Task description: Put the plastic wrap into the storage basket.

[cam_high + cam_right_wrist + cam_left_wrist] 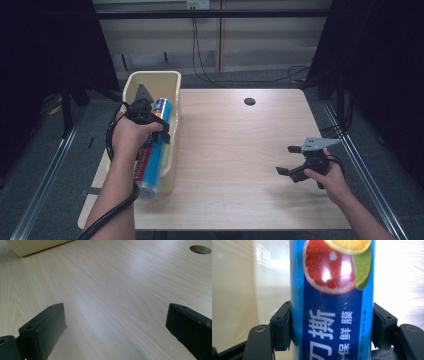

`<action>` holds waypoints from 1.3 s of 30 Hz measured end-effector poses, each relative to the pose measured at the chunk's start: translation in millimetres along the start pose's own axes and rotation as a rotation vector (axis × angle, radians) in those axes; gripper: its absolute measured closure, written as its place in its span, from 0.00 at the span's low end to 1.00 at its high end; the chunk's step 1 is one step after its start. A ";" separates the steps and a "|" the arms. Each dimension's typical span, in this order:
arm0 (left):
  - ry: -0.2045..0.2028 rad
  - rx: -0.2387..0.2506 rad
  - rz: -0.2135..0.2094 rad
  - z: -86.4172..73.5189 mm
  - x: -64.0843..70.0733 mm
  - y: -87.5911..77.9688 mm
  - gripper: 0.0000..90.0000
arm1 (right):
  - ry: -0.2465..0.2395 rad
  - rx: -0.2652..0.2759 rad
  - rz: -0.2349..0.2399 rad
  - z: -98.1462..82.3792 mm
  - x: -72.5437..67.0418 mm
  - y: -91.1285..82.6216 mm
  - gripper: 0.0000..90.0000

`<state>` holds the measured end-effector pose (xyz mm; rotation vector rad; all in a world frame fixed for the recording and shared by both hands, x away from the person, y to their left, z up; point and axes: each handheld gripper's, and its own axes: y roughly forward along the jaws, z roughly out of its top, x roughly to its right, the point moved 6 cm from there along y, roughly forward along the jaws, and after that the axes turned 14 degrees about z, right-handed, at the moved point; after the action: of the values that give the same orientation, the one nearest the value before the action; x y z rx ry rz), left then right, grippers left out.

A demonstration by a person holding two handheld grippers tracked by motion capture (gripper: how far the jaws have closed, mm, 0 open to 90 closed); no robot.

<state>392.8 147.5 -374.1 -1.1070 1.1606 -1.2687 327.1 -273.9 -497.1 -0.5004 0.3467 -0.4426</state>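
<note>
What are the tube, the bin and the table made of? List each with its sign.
Tube: glossy printed film or plastic, likely; bright glare spots on the fruit picture.
Bin: smooth cream plastic, by its rounded moulded rim.
Table: pale wood or wood-look laminate; grain lines, soft sheen.

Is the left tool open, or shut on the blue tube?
Shut on it: both pads of the left tool press the blue tube sides.
</note>
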 end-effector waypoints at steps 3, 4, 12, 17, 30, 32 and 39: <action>0.003 -0.013 -0.001 1.2 -0.8 5.1 0.36 | -0.002 -0.002 0.000 -0.3 0.2 0.0 0.02; -0.012 -0.019 -0.006 1.3 0.7 6.5 0.36 | -0.003 -0.001 -0.002 -0.4 0.4 0.0 0.03; 0.002 -0.042 0.004 4.1 -1.3 13.8 0.36 | -0.004 -0.010 0.006 -1.9 0.0 2.1 0.03; 0.010 -0.058 0.018 5.4 -3.3 17.9 0.36 | -0.005 -0.013 0.011 -2.3 0.0 3.1 0.03; -0.006 -0.063 0.022 6.4 -1.1 21.3 0.36 | -0.005 -0.018 0.016 -3.3 0.0 3.5 0.03; 0.003 -0.071 0.019 6.0 -2.4 22.4 0.36 | -0.006 -0.021 0.017 -3.6 -0.2 4.3 0.03; -0.005 -0.085 0.022 6.0 -1.3 23.6 0.35 | -0.003 -0.016 0.011 -3.5 0.8 3.3 0.03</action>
<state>401.3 149.0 -396.9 -1.1556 1.2289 -1.2081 327.4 -273.0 -501.9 -0.5141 0.3499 -0.4284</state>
